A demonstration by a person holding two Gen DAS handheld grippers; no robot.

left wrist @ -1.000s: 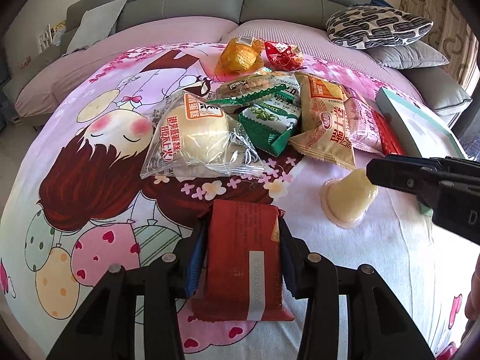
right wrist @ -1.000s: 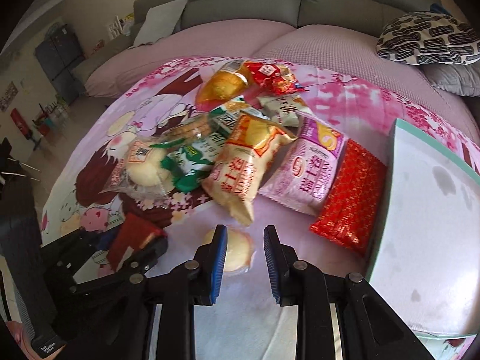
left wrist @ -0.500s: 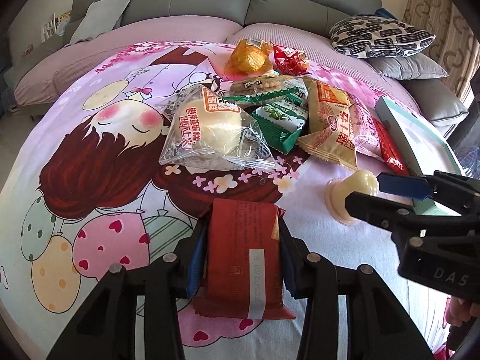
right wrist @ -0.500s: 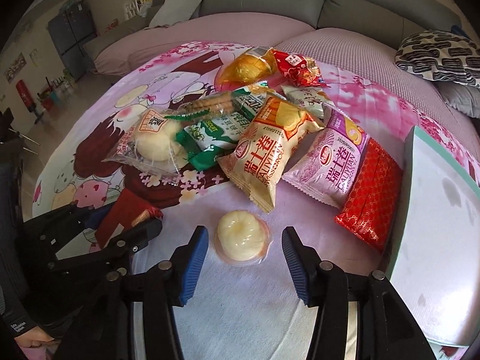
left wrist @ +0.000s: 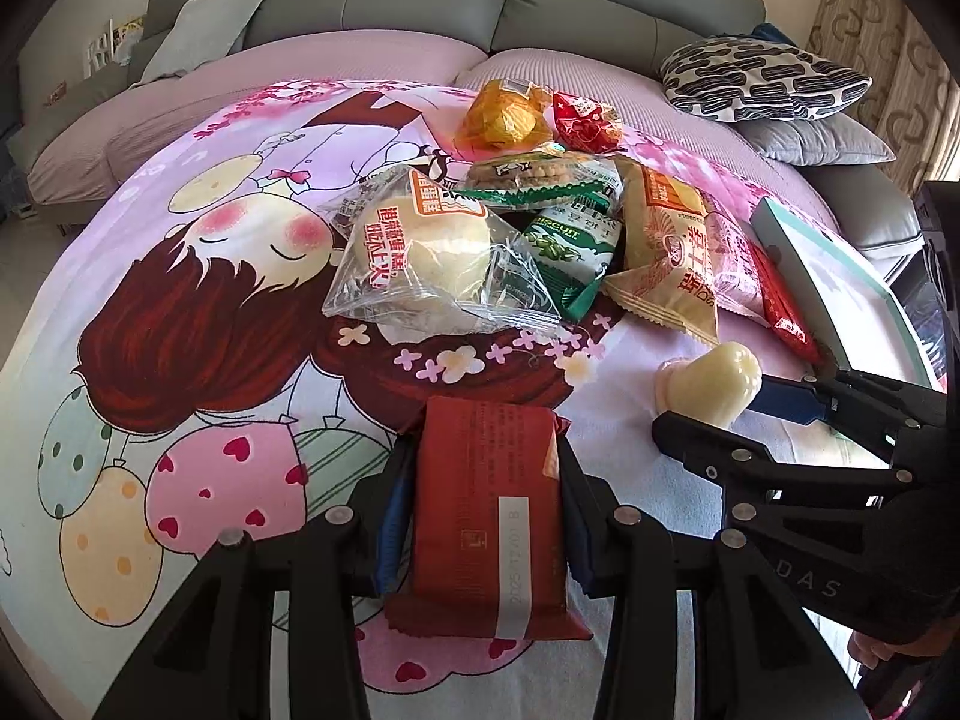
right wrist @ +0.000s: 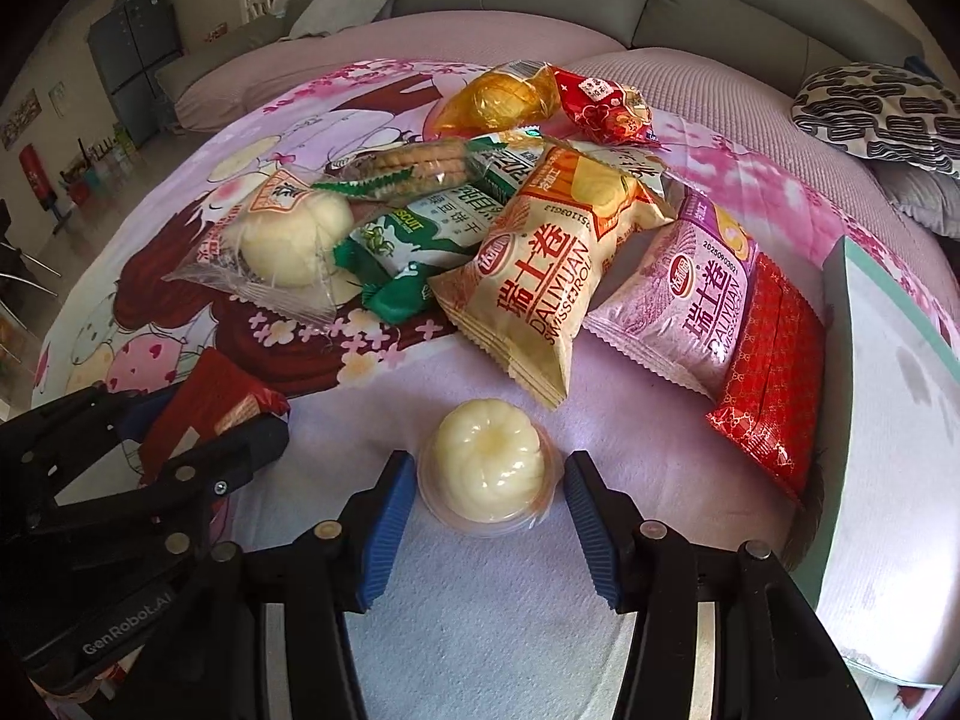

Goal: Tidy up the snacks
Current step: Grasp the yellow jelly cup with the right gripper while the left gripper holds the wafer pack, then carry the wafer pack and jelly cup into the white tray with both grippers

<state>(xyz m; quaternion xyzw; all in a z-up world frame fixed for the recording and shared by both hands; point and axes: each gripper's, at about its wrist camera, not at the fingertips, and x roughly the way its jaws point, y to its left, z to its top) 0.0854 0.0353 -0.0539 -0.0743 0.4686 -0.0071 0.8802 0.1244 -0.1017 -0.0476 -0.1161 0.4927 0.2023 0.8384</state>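
- Right wrist view: pale jelly cup [right wrist: 487, 465] dead ahead of the right gripper [right wrist: 489, 495], sitting dome-up on the cartoon blanket [right wrist: 480, 618], framed by the two blue pads [right wrist: 387, 525].
- Spread wide, those jaws; a little gap to the cup's rim on each side, nothing grasped yet.
- Roughly round from above, so no long axis to line up with; only centring and closing needed, by the look of it.
- Left wrist view: left gripper [left wrist: 480, 495] clenched on the dark red snack packet [left wrist: 489, 516], long axis running straight out along the fingers, far end clear of the tips.
- Same cup [left wrist: 711, 381] off to the right of that packet, flanked by the right gripper's jaws and plainly nearer the right hand.
- Rest of the snacks heaped farther up the blanket: bun in clear wrap [right wrist: 288, 240], green biscuit packs [right wrist: 414, 243], yellow Swiss-roll bag [right wrist: 540, 282], pink Swiss-roll bag [right wrist: 690, 306], red patterned packet [right wrist: 771, 372].
- White box with teal rim [right wrist: 837, 324] at far right, just beside the red patterned packet; likely destination, though only a guess.
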